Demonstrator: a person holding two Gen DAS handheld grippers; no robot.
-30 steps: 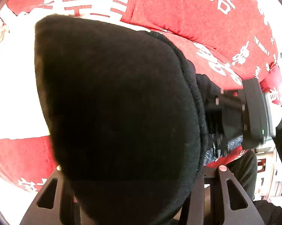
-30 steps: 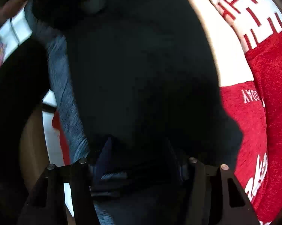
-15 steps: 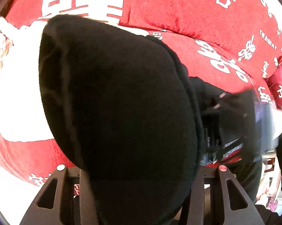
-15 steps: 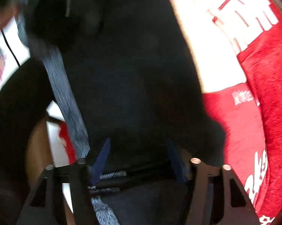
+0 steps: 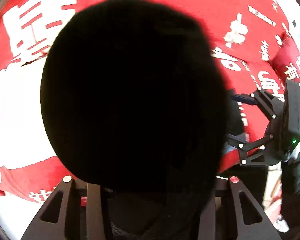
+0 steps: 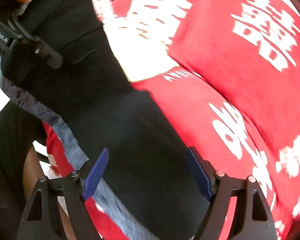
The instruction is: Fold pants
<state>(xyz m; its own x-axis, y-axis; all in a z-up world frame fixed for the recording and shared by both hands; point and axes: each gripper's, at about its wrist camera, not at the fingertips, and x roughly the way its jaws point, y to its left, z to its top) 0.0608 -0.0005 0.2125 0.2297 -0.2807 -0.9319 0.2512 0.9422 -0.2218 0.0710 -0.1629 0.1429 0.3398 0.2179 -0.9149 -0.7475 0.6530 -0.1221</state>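
Since earlier: right gripper (image 6: 148, 172) has just been opening, and its blue pads (image 6: 95, 173) now stand clear of the cloth they pinched before; left gripper (image 5: 150, 202) has just been closing a little on its bundle.
Right fingers: wide apart, the black pants (image 6: 118, 124) lying between them but untouched by either pad.
Left fingers: narrow, clamped on a thick black fold of the pants (image 5: 130, 92), though the pads are buried in cloth, so the exact bite is hard to see.
Pants: draped on the red blanket (image 6: 239, 76), one bunch lifted by the left.
Doing it well: carry the held fold across with an even pull and lay it edge on edge; take a fresh hold with the right to keep it square.
Around: blue-grey fabric strip (image 6: 70, 140) beside the pants; white-printed blanket (image 5: 239, 16) underneath.
In the way: the bundle blocks most of the left view; the strip could snag.
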